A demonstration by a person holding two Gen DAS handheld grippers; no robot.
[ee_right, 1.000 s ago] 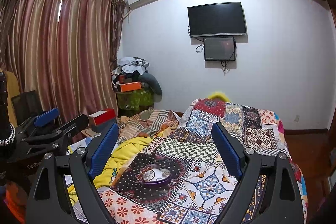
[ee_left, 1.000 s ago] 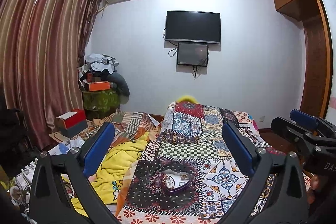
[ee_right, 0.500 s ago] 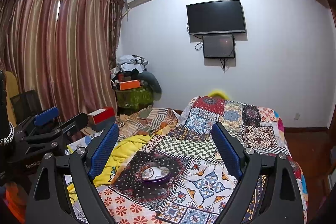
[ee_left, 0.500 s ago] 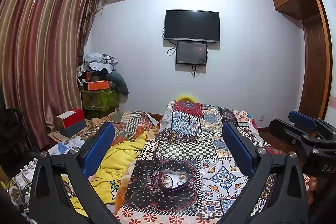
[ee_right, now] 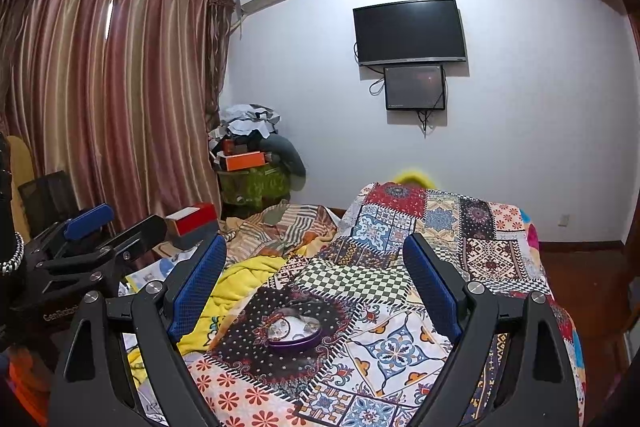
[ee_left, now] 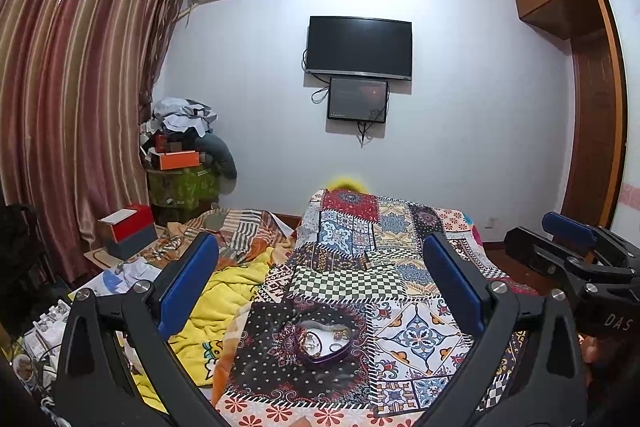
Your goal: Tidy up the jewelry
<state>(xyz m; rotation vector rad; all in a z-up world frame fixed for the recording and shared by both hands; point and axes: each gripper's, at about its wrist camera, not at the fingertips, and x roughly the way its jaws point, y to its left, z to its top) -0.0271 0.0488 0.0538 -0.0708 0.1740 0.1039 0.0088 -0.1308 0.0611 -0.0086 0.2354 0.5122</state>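
While I hold both tools above the near end of the bed (ee_left: 400, 259), nothing of the sorting looks started, as far as I can judge. My left gripper (ee_left: 320, 287) has its fingers spread wide with nothing between them, and my right gripper (ee_right: 314, 279) is the same, wide apart and empty. The heart-shaped purple tin (ee_left: 325, 342) sits open on the dark dotted patch of the patchwork quilt (ee_left: 416, 335), below and ahead of both tools and touched by neither. Inside it I make out a few small pieces of jewelry (ee_left: 310, 338) lying loose on a pale lining; what each one is, I cannot tell, as they are too small. So I reckon the whole job is left: reaching down, picking pieces out, laying them in order.

For room, the quilt around the tin is flat and bare, with open patches toward the right side and the far end. To the left a rumpled yellow blanket (ee_left: 224, 291) bunches up just beside the dark patch, and beyond it lies clutter with a red and grey box (ee_left: 128, 233). The bed's right edge drops away past the quilt. My two tools ride near each other, so I would mind their crossing.
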